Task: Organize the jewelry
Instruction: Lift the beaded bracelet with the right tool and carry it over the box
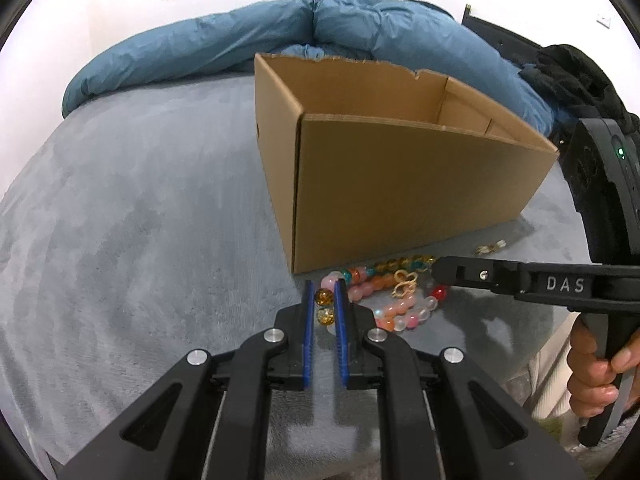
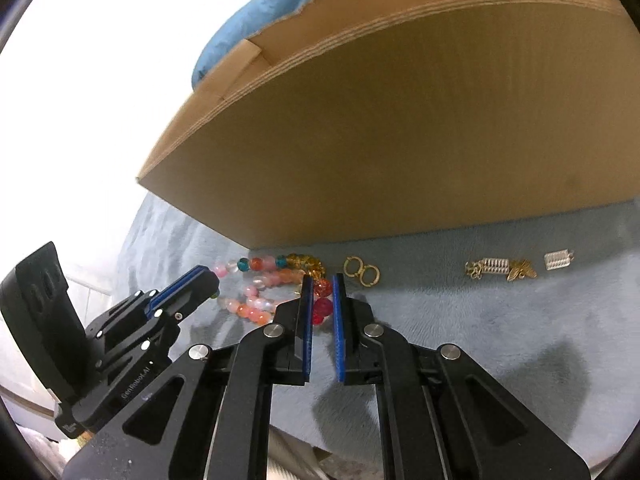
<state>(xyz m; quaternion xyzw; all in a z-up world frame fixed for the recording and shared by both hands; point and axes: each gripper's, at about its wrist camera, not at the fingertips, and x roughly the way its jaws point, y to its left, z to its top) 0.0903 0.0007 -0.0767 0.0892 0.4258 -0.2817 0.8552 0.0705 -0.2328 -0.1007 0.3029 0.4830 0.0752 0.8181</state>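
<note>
Multicoloured glass-bead bracelets point(image 1: 384, 296), heaped on grey plush bed point(image 1: 140, 220) beside brown cardboard box point(image 1: 400, 184). Left tongs point(image 1: 325, 292) narrow, straddling amber beads point(image 1: 324, 298); right tongs point(image 2: 321, 284) narrow, straddling red beads point(image 2: 322, 306).

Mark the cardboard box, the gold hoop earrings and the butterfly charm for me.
cardboard box point(image 1: 400, 184): left wrist view, on its bare front wall.
gold hoop earrings point(image 2: 361, 271): right wrist view, where the two rings meet.
butterfly charm point(image 2: 522, 270): right wrist view, on the gold wings.
</note>
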